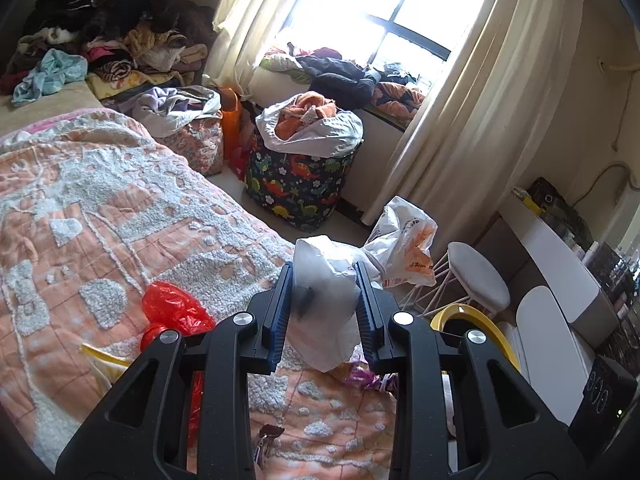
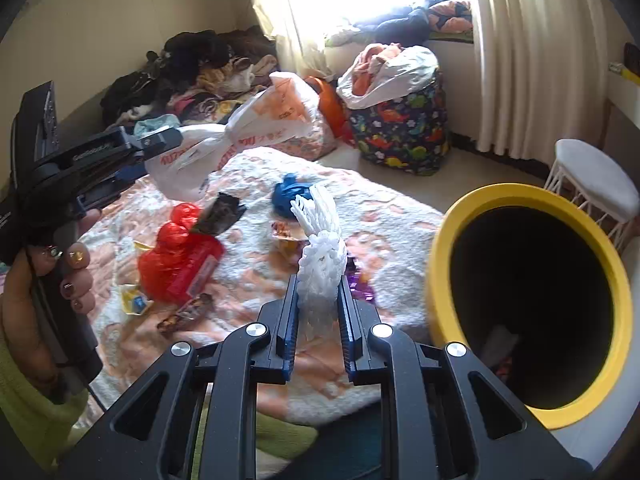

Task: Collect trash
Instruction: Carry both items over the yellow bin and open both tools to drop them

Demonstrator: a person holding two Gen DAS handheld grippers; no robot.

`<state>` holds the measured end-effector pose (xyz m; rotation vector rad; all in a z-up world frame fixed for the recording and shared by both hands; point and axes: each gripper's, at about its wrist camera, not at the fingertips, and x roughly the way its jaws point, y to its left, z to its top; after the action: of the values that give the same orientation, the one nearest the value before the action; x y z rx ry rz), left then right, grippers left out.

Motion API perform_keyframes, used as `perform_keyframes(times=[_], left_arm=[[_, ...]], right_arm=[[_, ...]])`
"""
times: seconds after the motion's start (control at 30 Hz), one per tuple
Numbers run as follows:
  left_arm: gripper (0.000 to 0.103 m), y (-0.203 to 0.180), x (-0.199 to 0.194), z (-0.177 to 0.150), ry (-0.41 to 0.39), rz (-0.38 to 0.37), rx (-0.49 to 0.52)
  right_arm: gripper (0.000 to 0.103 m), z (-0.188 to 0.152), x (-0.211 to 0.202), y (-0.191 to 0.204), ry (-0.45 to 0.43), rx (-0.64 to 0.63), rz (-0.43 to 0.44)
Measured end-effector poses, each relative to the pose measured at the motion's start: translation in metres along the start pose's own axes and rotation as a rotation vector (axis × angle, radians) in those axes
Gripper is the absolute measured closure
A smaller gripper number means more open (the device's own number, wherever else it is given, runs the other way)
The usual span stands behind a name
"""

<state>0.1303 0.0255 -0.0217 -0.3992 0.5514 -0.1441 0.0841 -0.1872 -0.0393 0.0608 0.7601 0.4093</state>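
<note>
My left gripper (image 1: 324,276) is shut on a white plastic bag with orange print (image 1: 400,240), held above the bed; the bag also shows in the right wrist view (image 2: 240,136) with the left gripper (image 2: 160,142) at its left end. My right gripper (image 2: 318,292) is shut on a white foam net sleeve (image 2: 320,248), held over the bed beside the yellow-rimmed bin (image 2: 440,248). The bin (image 1: 476,316) also shows past the bed edge. A red plastic bag (image 2: 176,256), a blue crumpled bag (image 2: 290,198) and several wrappers (image 2: 184,314) lie on the blanket.
The bed carries a peach and white blanket (image 1: 100,220). A clothes pile (image 1: 108,32) lies at the far end. A dinosaur-print basket (image 1: 300,176) stands on the floor by the window. A white stool (image 2: 596,176) stands behind the bin.
</note>
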Motion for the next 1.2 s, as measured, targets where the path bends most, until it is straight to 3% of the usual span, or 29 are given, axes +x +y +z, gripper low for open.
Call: perform_keyframes(times=[1.2], left_arm=[[0.08,-0.106,0.025,-0.042,0.107,-0.128,0.221]], right_arm=[[0.085,0.002,-0.054,-0.137,-0.181,0.334,-0.16]])
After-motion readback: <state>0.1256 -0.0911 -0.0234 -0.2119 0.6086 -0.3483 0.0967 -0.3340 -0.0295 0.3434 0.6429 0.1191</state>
